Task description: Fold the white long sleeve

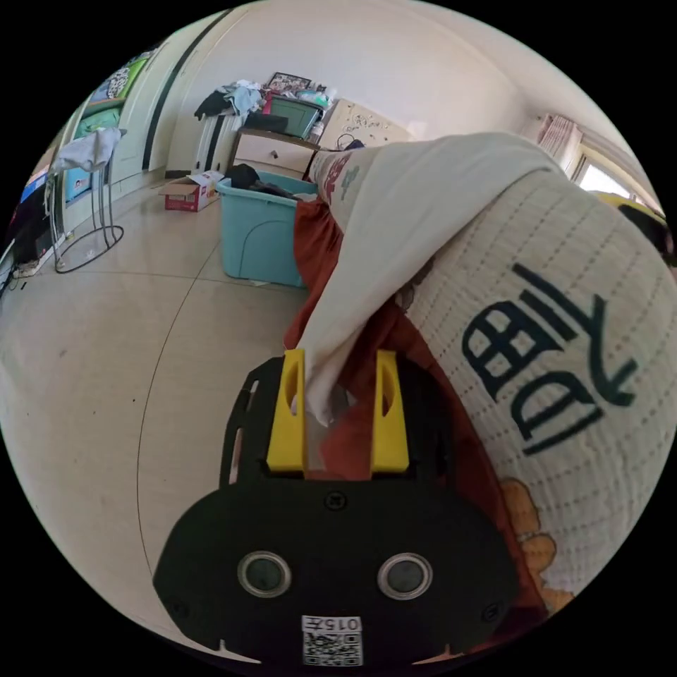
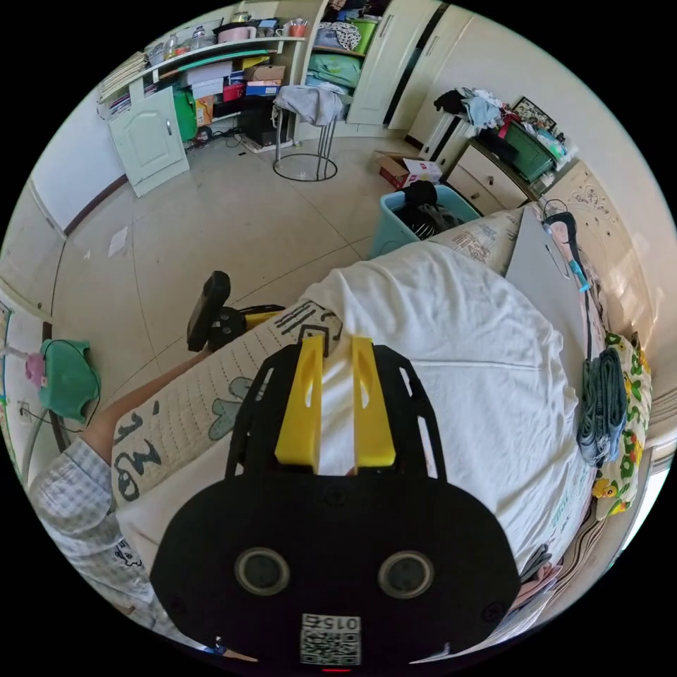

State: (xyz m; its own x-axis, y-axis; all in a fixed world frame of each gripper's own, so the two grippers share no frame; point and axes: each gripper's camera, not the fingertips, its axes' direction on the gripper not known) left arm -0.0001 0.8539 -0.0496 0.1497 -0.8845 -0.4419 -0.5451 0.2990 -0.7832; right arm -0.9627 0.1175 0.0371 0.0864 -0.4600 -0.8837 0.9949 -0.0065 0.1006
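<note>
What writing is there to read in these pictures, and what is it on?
Quilted bedcover: large dark characters, tilted and warped by the lens; not reliably readable.
Sticker over the square code: small digits, mirrored; not readable.
Red cardboard box on the floor: print too small.

The right gripper (image 2: 333,352) holds its yellow jaws close together over the white long sleeve (image 2: 451,367) spread on the bed (image 2: 183,416), while the left gripper (image 2: 215,319) sits beyond the bed's edge near a teal bin (image 2: 391,226).
</note>
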